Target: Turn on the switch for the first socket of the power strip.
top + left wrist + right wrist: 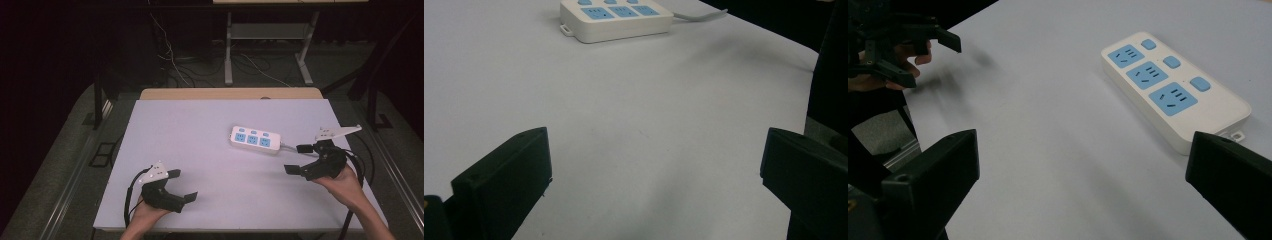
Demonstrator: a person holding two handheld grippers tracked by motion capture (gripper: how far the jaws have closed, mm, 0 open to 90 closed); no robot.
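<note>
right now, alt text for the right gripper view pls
A white power strip with three blue sockets lies on a pale table, just beyond the right gripper and its open black jaws. The left gripper hovers far left.

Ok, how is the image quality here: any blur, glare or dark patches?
High view: table evenly lit, no glare, surroundings nearly black. Left gripper view: power strip fairly sharp, own jaws soft, a faint shadow on the table. Right gripper view: power strip sharp, the left gripper far off looks smeared, with a blurred shadow beside it.
</note>
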